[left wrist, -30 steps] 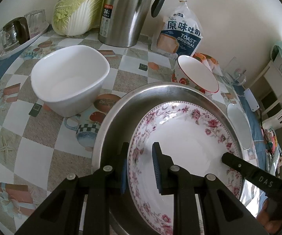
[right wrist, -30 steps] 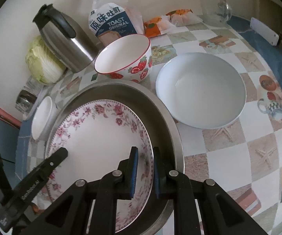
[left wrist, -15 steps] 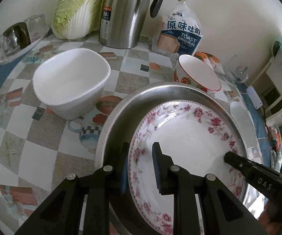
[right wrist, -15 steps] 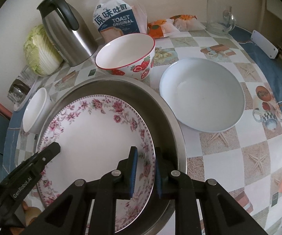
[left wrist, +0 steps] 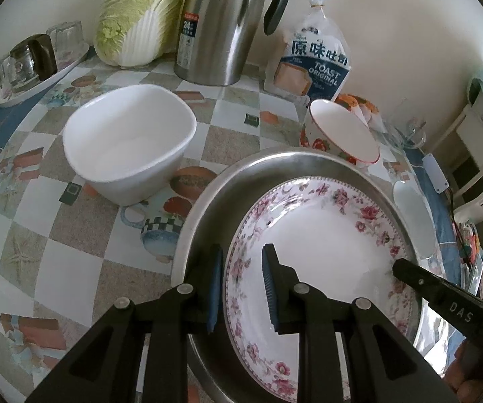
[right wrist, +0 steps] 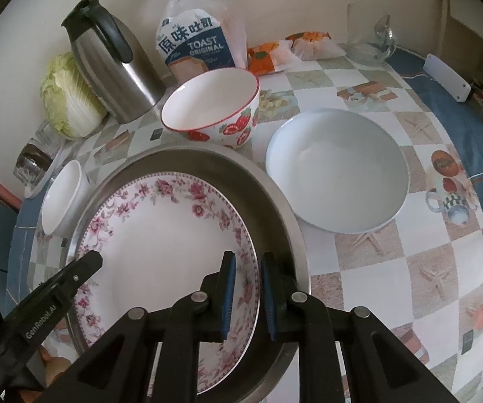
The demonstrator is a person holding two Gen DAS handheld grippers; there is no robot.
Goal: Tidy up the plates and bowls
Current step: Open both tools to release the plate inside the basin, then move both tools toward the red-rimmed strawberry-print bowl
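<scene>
The left gripper (left wrist: 241, 285) is clamped on the near-left rim of the floral plate (left wrist: 325, 255), one blue pad outside the rim and one inside. The right gripper (right wrist: 245, 297) is clenched on the opposite, near-right rim of the same plate, its pads straddling the edge likewise. The plate is thus held from both sides, within the steel basin (right wrist: 275, 201); whether its underside touches the basin floor cannot be told.

For the step in hand, judged to be carrying or seating this plate, both grips should be kept equally firm and the two hands moved together, so that the plate stays flat and is not twisted or dragged against the basin wall. A glazed rim may slip from narrow pads if one side is raised first.

Nothing but the plate is seen in the basin. Left of the basin, a white squarish bowl (left wrist: 127, 141) stands empty on the surface. Behind the basin, the strawberry bowl (right wrist: 213, 107) is empty too. Right of the basin, the wide white bowl (right wrist: 337, 171) holds nothing. Further behind the basin stand a steel jug (left wrist: 221, 23), a napa cabbage (left wrist: 137, 16) and a toast bag (left wrist: 315, 60).
</scene>
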